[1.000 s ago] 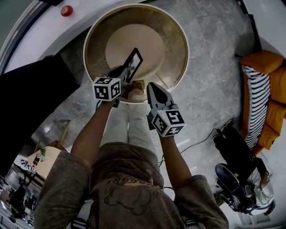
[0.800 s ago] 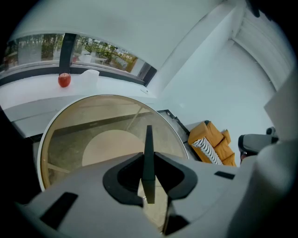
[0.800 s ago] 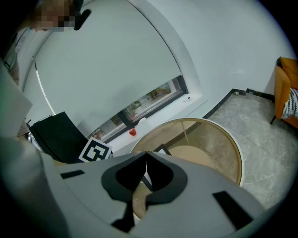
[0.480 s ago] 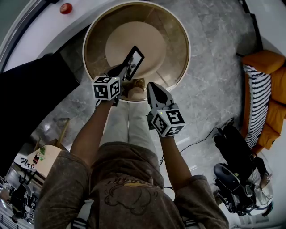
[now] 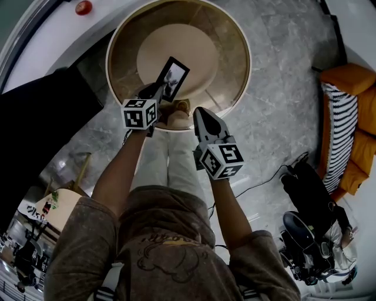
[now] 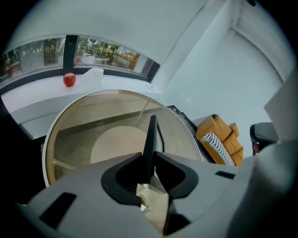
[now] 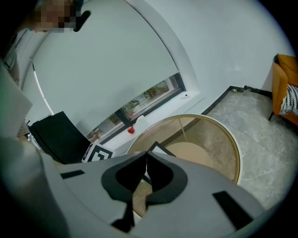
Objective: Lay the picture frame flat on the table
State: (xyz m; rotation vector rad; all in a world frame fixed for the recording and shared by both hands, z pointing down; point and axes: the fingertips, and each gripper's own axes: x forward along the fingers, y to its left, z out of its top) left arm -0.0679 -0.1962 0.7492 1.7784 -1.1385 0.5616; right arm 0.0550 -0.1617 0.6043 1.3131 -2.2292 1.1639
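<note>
A black picture frame (image 5: 172, 78) with a dark photo stands tilted over the round glass table (image 5: 244, 53), near its front edge. My left gripper (image 5: 157, 91) holds the frame's lower edge. In the left gripper view the frame (image 6: 150, 135) rises edge-on between the two jaws of this gripper (image 6: 149, 155), and both tips touch it. These jaws have just been opening a little, with the frame still between them. My right gripper (image 5: 198, 111) hangs shut and empty to the right of the frame, at the table's near rim; its tips meet (image 7: 146, 153).
A red apple (image 5: 83, 7) lies on the white ledge behind the table. An orange sofa (image 5: 352, 117) with a striped cushion stands at the right. A black panel (image 5: 35, 117) is at the left. Dark equipment and cables (image 5: 311, 235) sit on the marble floor, lower right.
My left gripper has sunk slightly and carried the frame a little further over the table. The right gripper has stayed where it was.
</note>
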